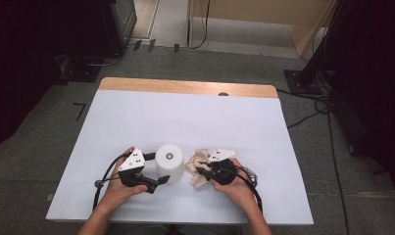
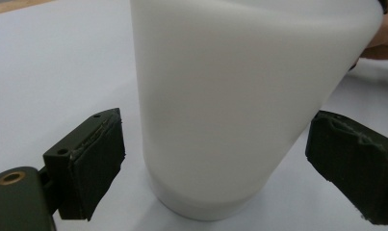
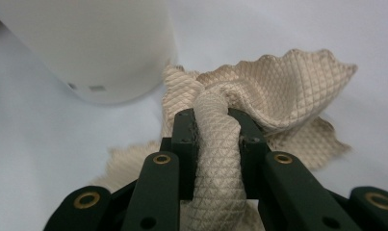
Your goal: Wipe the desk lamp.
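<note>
A white cylinder (image 1: pixel 169 164) (image 2: pixel 239 96) stands upright on the white table (image 1: pixel 185 117) near the front edge. My left gripper (image 1: pixel 157 169) (image 2: pixel 215 159) is open, one jaw on each side of the cylinder's lower part, and a small gap shows at each pad (image 2: pixel 97 163). Just right of the cylinder lies a crumpled beige quilted cloth (image 1: pixel 195 178) (image 3: pixel 288 82). My right gripper (image 1: pixel 201 171) (image 3: pixel 215 122) is shut on a bunched fold of that cloth. The cylinder (image 3: pixel 85 48) stands close beside the cloth in the right gripper view.
A bare wooden strip (image 1: pixel 185 87) with a small dark hole (image 1: pixel 223 94) runs along the table's far edge. Beyond the table, cables (image 1: pixel 312 115) and black stands (image 1: pixel 303 78) sit on the grey floor. Both hands rest near the front edge.
</note>
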`<state>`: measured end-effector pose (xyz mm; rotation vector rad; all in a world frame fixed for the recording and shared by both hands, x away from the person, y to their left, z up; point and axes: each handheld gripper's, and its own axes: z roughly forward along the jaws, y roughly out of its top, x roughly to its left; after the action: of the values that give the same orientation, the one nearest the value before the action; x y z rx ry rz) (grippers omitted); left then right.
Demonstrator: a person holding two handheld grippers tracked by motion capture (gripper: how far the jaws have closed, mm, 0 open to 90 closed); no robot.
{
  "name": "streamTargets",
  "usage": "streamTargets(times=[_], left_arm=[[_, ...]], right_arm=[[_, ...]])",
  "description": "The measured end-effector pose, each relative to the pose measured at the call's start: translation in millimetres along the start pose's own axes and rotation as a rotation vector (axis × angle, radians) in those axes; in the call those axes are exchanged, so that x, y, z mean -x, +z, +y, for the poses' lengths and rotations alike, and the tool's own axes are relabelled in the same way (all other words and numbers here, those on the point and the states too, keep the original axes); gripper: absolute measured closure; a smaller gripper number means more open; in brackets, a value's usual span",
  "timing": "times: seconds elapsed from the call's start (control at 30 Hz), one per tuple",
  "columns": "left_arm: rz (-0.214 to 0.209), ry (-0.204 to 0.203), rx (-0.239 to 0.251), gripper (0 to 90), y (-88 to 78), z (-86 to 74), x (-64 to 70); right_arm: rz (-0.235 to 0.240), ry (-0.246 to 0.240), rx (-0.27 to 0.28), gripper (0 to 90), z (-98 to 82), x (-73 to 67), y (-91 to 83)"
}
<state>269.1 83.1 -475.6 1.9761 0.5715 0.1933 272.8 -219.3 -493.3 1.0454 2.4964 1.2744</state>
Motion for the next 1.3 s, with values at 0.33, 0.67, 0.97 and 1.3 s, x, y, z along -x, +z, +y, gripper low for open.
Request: streamTargets(times=[0.33, 0.67, 0.97, 1.3], left_arm=[[-0.001, 0.005, -0.018, 5.8, 3.7, 2.1, 2.9], [-0.02, 0.035, -0.024, 6.5, -0.5, 0.6, 1.6], [-0.025, 0.033, -0.009, 6.4, -0.1, -1.2, 0.4], [-0.017, 0.034, -0.002, 6.3, 1.3, -2.1, 1.4]], right_arm=[[0.136, -0.027, 0.097, 75.8, 9.8, -27.4, 19.8], [0.246, -0.059, 0.289, 75.8, 27.0, -35.2, -14.8], [0.282, -0.005, 0.376, 75.4, 27.8, -40.2, -19.2], [0.119, 0.034, 0.135, 75.4, 13.8, -40.5, 11.7]])
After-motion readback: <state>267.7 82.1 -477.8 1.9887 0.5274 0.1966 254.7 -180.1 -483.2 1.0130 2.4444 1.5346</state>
